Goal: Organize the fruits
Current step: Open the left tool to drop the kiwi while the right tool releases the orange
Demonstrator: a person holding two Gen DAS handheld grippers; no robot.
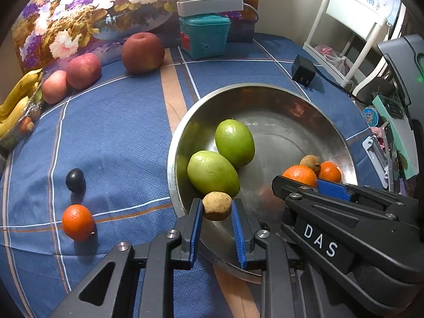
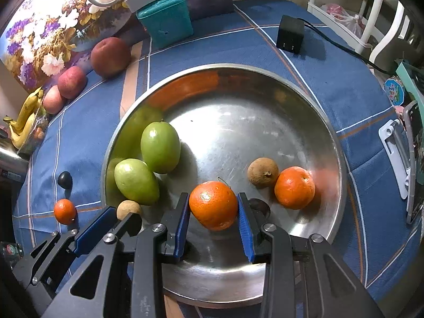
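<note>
My left gripper is shut on a small brown round fruit, held over the near left rim of the steel bowl. My right gripper is shut on an orange low inside the bowl. Two green fruits lie at the bowl's left side. Another orange and a brown fruit rest at its right. On the cloth left of the bowl sit a small orange and a dark round fruit.
Three red apples and bananas line the far left by a floral board. A teal box with a white lamp stands behind. A black charger with its cable lies at the far right.
</note>
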